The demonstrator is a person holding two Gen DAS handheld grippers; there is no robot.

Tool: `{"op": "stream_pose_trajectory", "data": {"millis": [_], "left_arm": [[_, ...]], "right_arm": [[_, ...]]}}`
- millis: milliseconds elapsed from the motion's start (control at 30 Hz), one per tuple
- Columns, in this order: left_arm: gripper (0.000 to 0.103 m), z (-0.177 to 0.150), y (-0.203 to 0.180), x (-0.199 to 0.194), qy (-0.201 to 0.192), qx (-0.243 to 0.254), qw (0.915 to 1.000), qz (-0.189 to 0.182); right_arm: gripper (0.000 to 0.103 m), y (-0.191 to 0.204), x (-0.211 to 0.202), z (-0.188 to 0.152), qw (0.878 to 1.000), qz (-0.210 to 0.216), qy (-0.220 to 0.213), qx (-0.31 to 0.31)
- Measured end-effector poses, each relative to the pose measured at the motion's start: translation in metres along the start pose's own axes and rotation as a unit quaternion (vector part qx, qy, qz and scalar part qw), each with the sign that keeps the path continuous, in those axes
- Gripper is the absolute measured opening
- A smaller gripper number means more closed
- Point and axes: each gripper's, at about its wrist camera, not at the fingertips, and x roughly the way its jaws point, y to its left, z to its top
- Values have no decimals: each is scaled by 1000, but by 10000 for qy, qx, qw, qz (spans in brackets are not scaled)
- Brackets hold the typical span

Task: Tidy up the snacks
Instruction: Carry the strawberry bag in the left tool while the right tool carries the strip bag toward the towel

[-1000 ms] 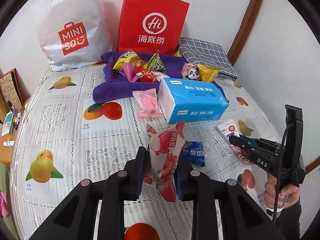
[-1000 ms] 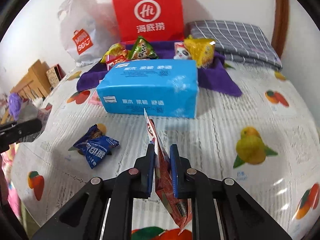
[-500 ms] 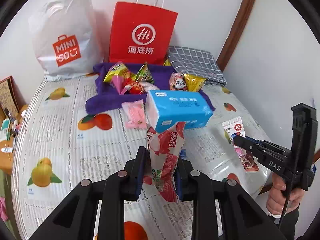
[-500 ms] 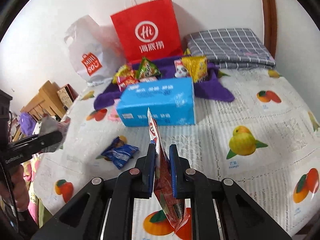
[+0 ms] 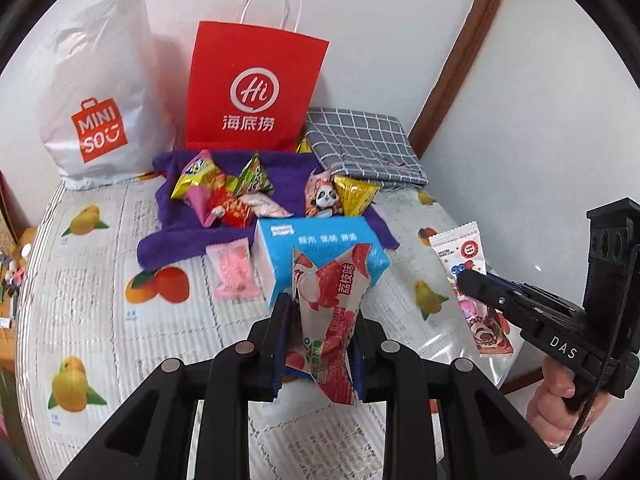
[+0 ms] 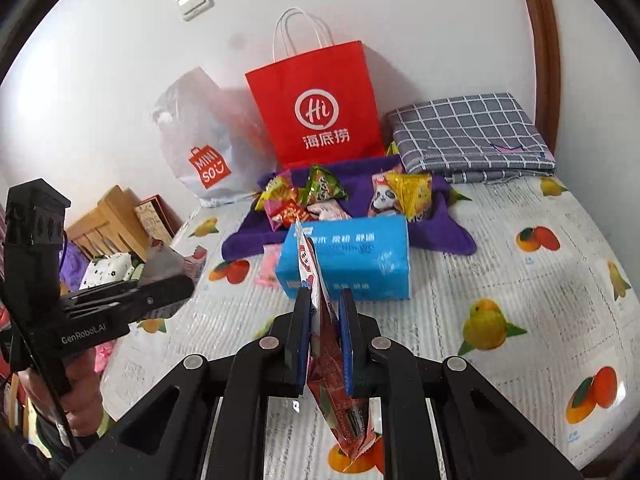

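Fruit-print table [image 5: 100, 312] fills the frame's lower half; my left jaws pinch a red-and-white lychee packet [image 5: 330, 312], my right jaws pinch a thin red-and-white snack packet [image 6: 326, 344].

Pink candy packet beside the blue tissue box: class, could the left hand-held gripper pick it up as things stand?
Probably not yet. The left hand-held gripper is shut on a lychee snack packet, so its jaws are occupied. The pink candy packet itself lies uncovered on the tablecloth, nothing on top.

walls: white wall [image 6: 420, 8] | trim: brown wooden frame [image 5: 452, 80] | fitting: light switch [image 6: 195, 1] | furniture: wooden rack [image 6: 106, 224]
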Motion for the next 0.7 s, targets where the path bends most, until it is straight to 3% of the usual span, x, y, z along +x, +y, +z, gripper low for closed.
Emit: {"op": "stream_pose_trajectory", "data": {"millis": [700], "left_arm": [[24, 65, -7, 28, -90, 184, 9998, 11]], "right_arm": [[13, -3, 29, 65, 10000, -49, -45, -48]]}}
